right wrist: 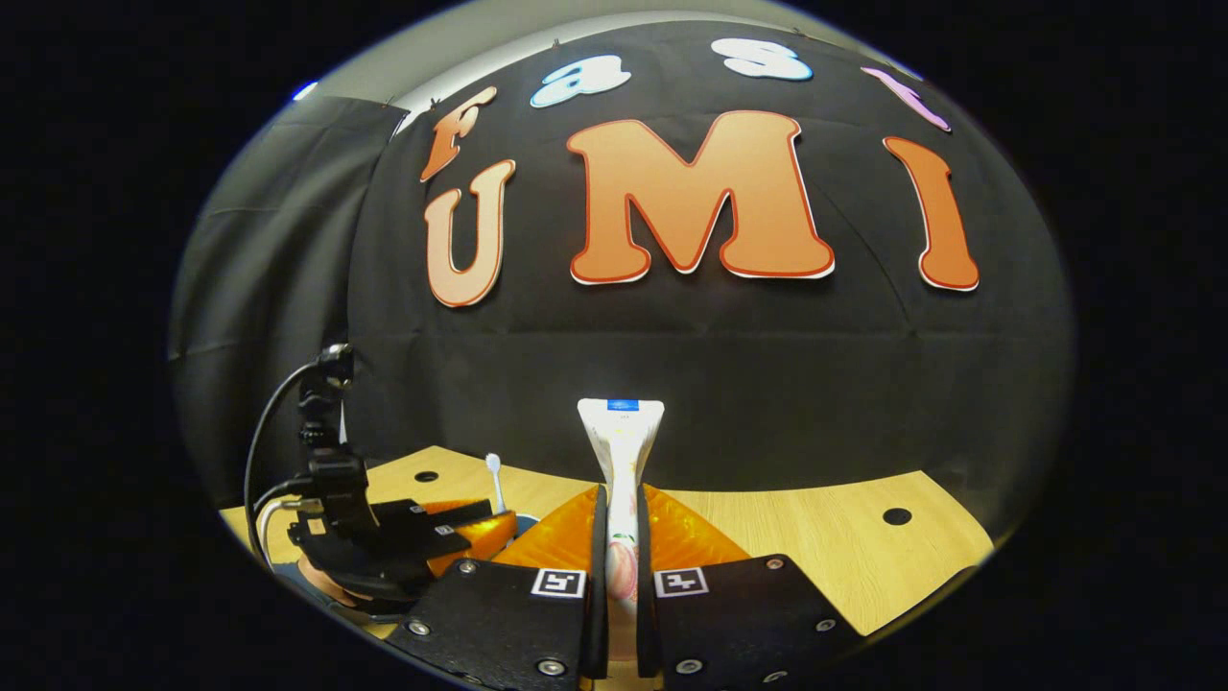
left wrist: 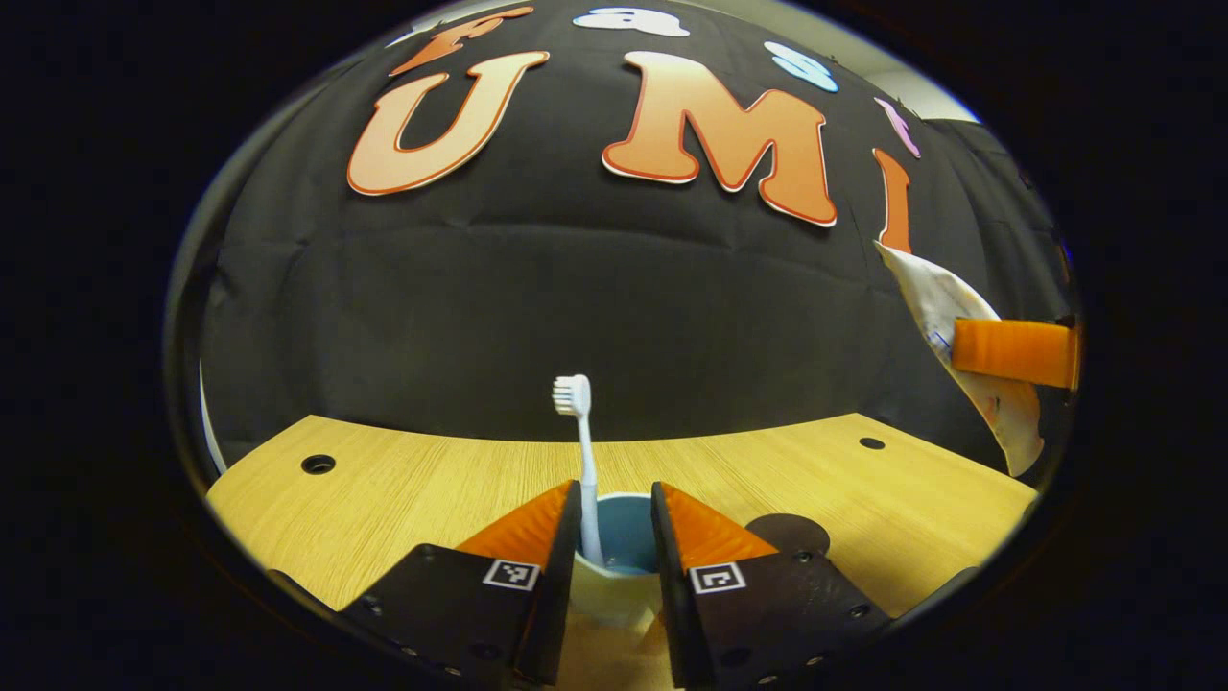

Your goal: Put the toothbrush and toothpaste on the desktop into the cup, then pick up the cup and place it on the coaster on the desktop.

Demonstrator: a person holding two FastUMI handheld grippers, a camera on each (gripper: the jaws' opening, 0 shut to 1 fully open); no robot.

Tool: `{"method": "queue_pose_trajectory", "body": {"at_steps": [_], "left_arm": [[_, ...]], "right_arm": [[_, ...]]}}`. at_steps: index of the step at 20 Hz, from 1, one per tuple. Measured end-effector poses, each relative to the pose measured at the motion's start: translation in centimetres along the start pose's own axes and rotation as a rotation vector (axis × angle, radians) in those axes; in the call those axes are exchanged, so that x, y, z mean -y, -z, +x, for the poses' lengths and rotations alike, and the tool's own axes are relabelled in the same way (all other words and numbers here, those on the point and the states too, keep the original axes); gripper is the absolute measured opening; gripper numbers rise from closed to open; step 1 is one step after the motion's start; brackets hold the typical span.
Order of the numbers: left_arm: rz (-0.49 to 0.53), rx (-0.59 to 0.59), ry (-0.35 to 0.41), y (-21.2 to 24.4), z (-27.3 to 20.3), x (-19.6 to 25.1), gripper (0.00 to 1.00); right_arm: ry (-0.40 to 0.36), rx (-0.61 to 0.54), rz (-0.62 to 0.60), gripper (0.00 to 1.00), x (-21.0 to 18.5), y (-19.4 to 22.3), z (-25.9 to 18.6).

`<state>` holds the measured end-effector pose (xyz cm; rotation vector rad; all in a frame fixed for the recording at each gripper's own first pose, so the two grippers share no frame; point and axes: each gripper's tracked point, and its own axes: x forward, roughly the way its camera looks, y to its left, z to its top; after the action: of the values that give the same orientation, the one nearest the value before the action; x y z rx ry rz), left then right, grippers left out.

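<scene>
My left hand-held gripper [left wrist: 616, 523] has its jaws apart around the cup [left wrist: 614, 576], where the toothbrush [left wrist: 581, 461] already stands upright. My right hand-held gripper [right wrist: 621, 537] is clamped on the toothpaste [right wrist: 621, 451], held upright above the counter [right wrist: 815, 537]. Next, I judge, it goes toward nine o'clock and down into the cup. The coaster [left wrist: 789, 531] at four o'clock is half hidden by a finger.

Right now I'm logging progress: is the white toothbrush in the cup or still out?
In. The white toothbrush stands upright, bristles up, its handle inside the pale, blue-lined cup between the left gripper fingers.
</scene>
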<state>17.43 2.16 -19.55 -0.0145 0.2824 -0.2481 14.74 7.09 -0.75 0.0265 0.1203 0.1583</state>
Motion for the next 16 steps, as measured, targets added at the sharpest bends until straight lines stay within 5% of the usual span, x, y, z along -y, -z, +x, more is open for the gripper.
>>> {"method": "queue_pose_trajectory", "body": {"at_steps": [5,7,16], "left_arm": [[-0.005,-0.024,-0.018,-0.8,-3.8,0.0,0.73],[-0.005,-0.034,-0.031,-0.9,-5.4,-0.2,0.94],[0.031,-0.044,-0.121,1.3,-11.3,-3.3,0.98]], "right_arm": [[-0.063,0.039,0.022,0.12,-1.9,-1.1,0.5],[-0.082,0.056,0.023,0.12,-2.5,-1.5,0.9],[-0.17,0.166,0.117,0.12,-5.7,-2.1,3.7]]}}
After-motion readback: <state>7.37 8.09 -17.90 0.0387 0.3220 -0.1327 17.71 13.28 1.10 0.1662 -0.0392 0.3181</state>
